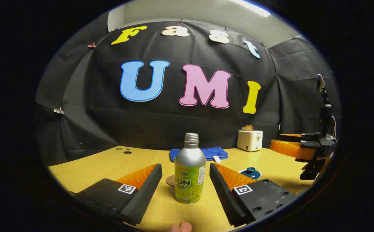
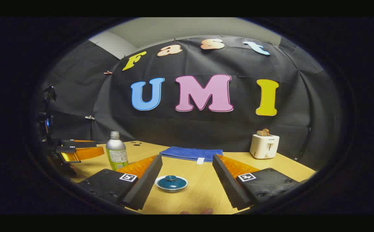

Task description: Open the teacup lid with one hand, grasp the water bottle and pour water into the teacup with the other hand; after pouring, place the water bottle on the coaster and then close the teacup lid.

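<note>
Water bottle (image 1: pixel 190 169) standing upright on the wooden table (image 1: pixel 264 161), cap off, right between the spread fingers of the left gripper (image 1: pixel 184 180) (not touching either one), coaster (image 1: pixel 170 180) peeking out just behind it. Lidded teacup (image 2: pixel 171 183) sitting right of the bottle, between the wide-apart fingers of the right gripper (image 2: pixel 187 180), untouched. Blue towel (image 2: pixel 191 153) and toaster (image 2: pixel 264 145) further back behind the bottle, near the wall.

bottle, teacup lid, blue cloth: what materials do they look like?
Water bottle: likely aluminium, matte silver shoulder and threaded neck, glossy printed label. Teacup lid: probably glazed ceramic, shiny teal. Blue cloth: soft folded fabric, towel-like.
</note>
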